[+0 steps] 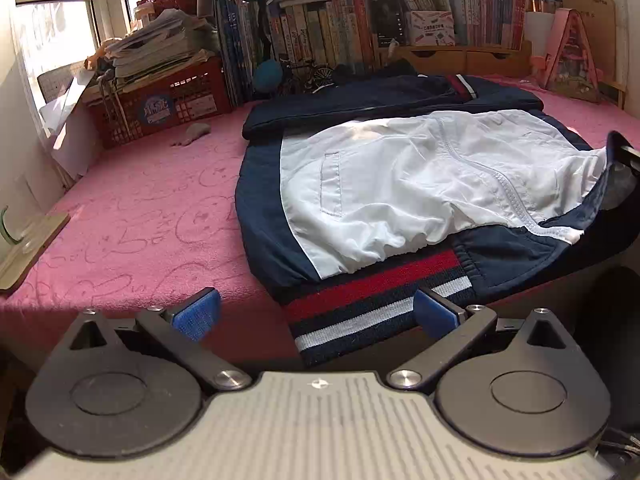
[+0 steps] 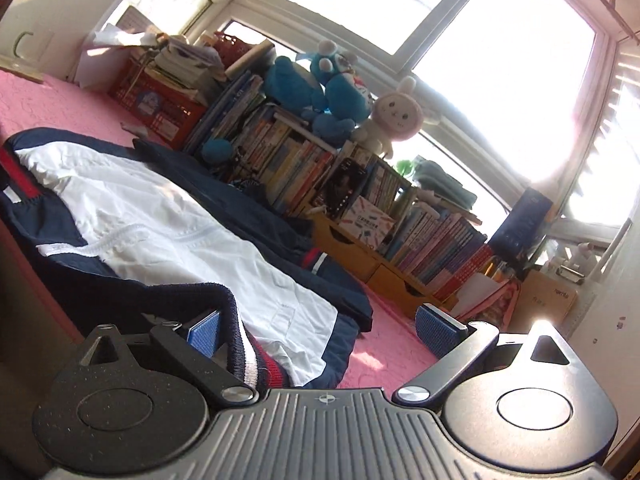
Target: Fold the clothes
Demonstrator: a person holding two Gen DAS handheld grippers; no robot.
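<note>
A jacket lies spread on the bed in front of me, its hem band hanging over the near edge. My left tool sits at that near edge, spread wide, one finger touching the hem band. My right tool is at the jacket's right end, also spread wide, with the jacket's edge between its fingers. Behind the jacket runs a row of books. A crate stacked with papers stands at the back left. Plush toys sit on top of the books.

The jacket is navy and white with red-white-navy striped ribbing, on a pink patterned cover.
</note>
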